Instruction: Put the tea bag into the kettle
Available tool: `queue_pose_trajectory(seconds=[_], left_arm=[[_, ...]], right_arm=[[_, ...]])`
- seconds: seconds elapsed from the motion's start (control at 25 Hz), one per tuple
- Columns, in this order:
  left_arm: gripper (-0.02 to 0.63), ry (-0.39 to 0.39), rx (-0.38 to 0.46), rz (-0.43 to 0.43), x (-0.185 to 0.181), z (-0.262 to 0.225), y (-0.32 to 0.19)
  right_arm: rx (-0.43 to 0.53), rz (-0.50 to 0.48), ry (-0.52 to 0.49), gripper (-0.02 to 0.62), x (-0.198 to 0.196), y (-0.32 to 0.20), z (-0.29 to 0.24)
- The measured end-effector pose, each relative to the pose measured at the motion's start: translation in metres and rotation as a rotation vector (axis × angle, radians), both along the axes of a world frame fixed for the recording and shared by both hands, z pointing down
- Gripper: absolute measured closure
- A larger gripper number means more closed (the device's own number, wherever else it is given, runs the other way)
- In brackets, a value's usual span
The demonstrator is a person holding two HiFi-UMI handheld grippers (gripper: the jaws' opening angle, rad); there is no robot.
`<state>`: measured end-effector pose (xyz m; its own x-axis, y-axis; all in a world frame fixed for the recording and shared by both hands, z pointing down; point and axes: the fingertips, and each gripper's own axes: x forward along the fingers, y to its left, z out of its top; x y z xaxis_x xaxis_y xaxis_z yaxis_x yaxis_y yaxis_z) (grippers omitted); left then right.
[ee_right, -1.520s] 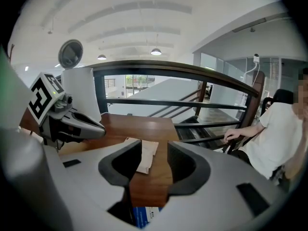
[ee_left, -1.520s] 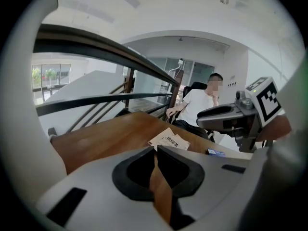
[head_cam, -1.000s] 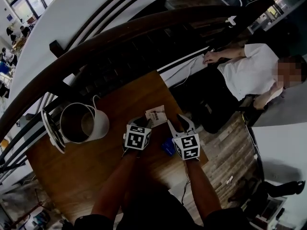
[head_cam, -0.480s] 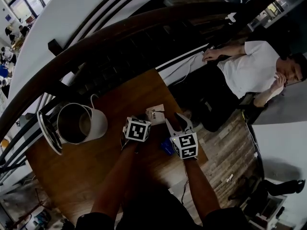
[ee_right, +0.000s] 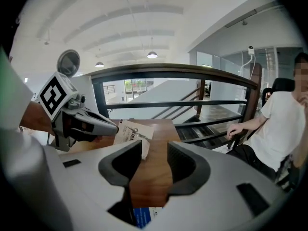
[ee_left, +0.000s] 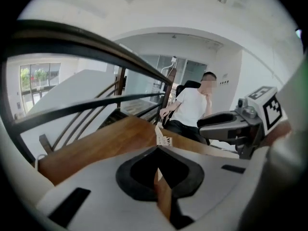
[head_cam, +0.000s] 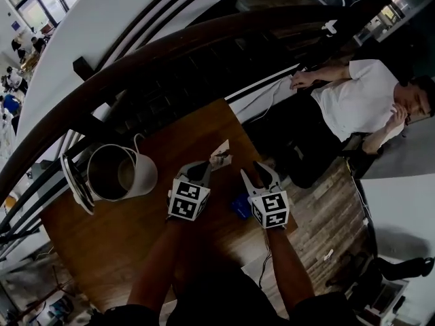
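Note:
A white paper tea bag packet (head_cam: 221, 157) stands on edge just above the wooden table (head_cam: 122, 243), pinched by my left gripper (head_cam: 204, 168), which is shut on it. In the right gripper view the packet (ee_right: 131, 132) hangs from the left gripper's tips (ee_right: 114, 127). In the left gripper view only its thin edge (ee_left: 164, 139) shows beyond the shut jaws. The white kettle (head_cam: 121, 175) stands at the table's left with its lid (head_cam: 72, 183) swung open. My right gripper (head_cam: 262, 176) is open and empty just right of the packet, jaws apart over bare wood.
A small blue packet (head_cam: 239, 206) lies on the table under the right gripper. A dark railing (head_cam: 170, 53) runs behind the table. A seated person in a white shirt (head_cam: 360, 100) is beyond the table's right edge. A cable (head_cam: 262, 263) hangs off the near edge.
The packet lay flat on the table before; now the left gripper has it pinched and tipped up on edge. Both grippers shifted slightly right.

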<state>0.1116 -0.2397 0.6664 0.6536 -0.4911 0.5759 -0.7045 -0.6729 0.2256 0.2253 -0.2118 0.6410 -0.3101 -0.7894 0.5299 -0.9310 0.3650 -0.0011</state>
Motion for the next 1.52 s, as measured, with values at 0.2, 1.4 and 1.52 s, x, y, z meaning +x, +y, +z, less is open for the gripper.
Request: queue_pose_trajectory(seconds=[0.2, 1.4, 1.52], left_arm=[[0.603, 0.031, 0.187, 0.047, -0.021, -0.061, 0.018], [0.604, 0.053, 0.459, 0.170, -0.081, -0.197, 0.134], [0.604, 0.042, 0.466, 0.183, -0.081, -0.202, 0.138]], right_arm=[[0.048, -0.134, -0.062, 0.440, -0.021, 0.012, -0.043], [0.111, -0.806, -0.063, 0.442, -0.129, 0.102, -0.193], [0.114, -0.826, -0.063, 0.443, -0.135, 0.105, -0.199]])
